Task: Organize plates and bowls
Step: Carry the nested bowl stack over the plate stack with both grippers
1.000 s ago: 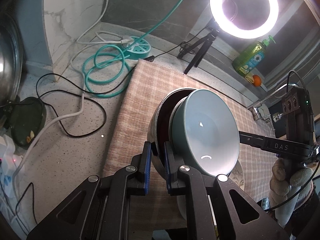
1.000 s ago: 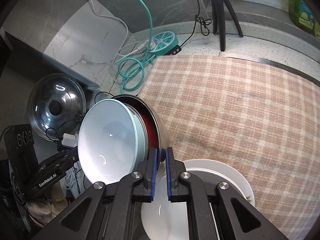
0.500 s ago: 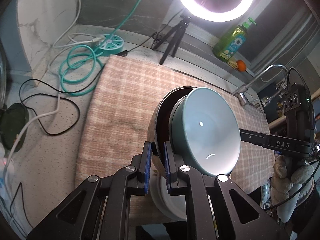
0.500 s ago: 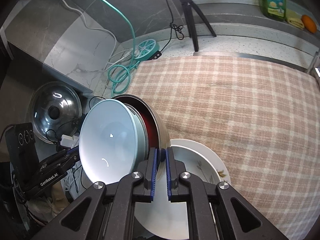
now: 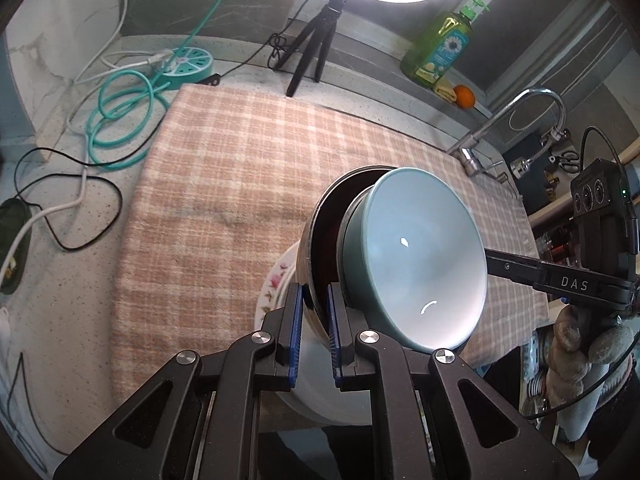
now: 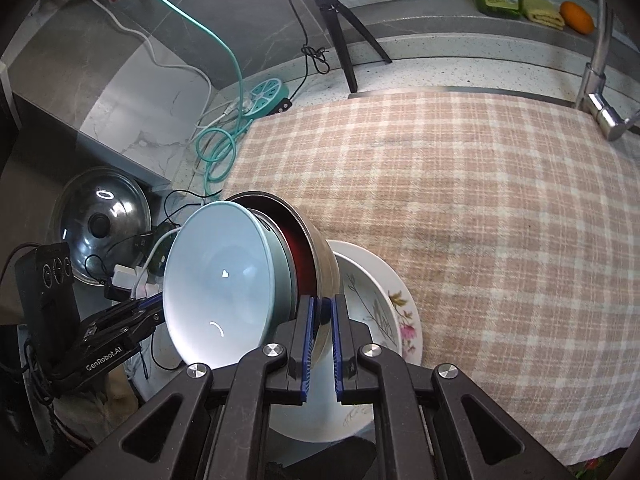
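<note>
A steel bowl (image 5: 316, 216) with a dark red inside holds a pale blue bowl (image 5: 424, 256) nested in it, the stack tipped on its side. My left gripper (image 5: 314, 312) is shut on the steel bowl's rim. My right gripper (image 6: 320, 322) is shut on the opposite rim of the steel bowl (image 6: 324, 256); the blue bowl (image 6: 220, 284) faces left there. Under the stack lies a white flowered plate (image 6: 394, 308), at the near edge of the checked cloth (image 6: 460, 200). The plate also shows in the left wrist view (image 5: 274, 284).
A pot lid (image 6: 100, 220) lies left of the cloth. A teal power strip (image 5: 188, 62) with coiled cables, a ring-light tripod (image 5: 316, 48), a green soap bottle (image 5: 440, 44), an orange (image 5: 464, 96) and a faucet (image 5: 516, 120) stand along the back.
Both grippers have carried the bowl stack back and to the left. The flowered plate below now shows more fully.
</note>
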The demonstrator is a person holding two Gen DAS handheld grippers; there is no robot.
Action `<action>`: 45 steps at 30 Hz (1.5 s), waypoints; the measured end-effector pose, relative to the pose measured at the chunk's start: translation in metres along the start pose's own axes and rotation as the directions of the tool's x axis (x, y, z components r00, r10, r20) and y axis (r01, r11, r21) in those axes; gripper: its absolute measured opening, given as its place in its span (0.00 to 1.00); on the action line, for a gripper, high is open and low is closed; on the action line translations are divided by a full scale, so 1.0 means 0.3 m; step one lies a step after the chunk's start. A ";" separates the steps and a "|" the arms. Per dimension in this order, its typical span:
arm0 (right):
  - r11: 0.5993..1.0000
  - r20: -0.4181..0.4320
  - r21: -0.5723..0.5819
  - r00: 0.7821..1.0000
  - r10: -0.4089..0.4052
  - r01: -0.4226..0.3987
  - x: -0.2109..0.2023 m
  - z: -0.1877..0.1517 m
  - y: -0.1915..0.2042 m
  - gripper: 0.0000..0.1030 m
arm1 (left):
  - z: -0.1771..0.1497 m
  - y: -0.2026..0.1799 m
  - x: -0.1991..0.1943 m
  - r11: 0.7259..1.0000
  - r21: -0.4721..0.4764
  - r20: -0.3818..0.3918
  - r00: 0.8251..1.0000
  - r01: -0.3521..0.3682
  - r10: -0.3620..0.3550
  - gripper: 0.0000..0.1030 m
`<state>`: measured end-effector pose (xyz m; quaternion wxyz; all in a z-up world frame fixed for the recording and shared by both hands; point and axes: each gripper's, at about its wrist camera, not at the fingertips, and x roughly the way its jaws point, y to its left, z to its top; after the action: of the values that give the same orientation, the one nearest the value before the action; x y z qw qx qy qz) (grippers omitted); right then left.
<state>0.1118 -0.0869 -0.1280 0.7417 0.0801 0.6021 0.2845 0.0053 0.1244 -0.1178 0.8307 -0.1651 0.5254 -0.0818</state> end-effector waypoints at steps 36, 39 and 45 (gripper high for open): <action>0.999 -0.041 0.041 0.999 -0.028 0.029 0.033 -0.090 -0.036 0.08 | -0.059 -0.022 0.054 1.000 0.027 -0.068 0.998 0.008 -0.006 0.09; 0.998 -0.040 0.043 0.999 -0.032 0.034 0.031 -0.091 -0.035 0.08 | -0.058 -0.019 0.056 0.999 0.032 -0.070 0.997 0.015 -0.013 0.09; 0.998 -0.040 0.051 0.998 -0.038 0.040 0.032 -0.090 -0.033 0.10 | -0.058 -0.009 0.056 0.999 0.038 -0.069 0.997 0.038 -0.036 0.09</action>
<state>0.0907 -0.0961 -0.1478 0.7331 0.0819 0.6250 0.2555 -0.0031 0.1133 -0.1378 0.8136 -0.1557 0.5487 -0.1129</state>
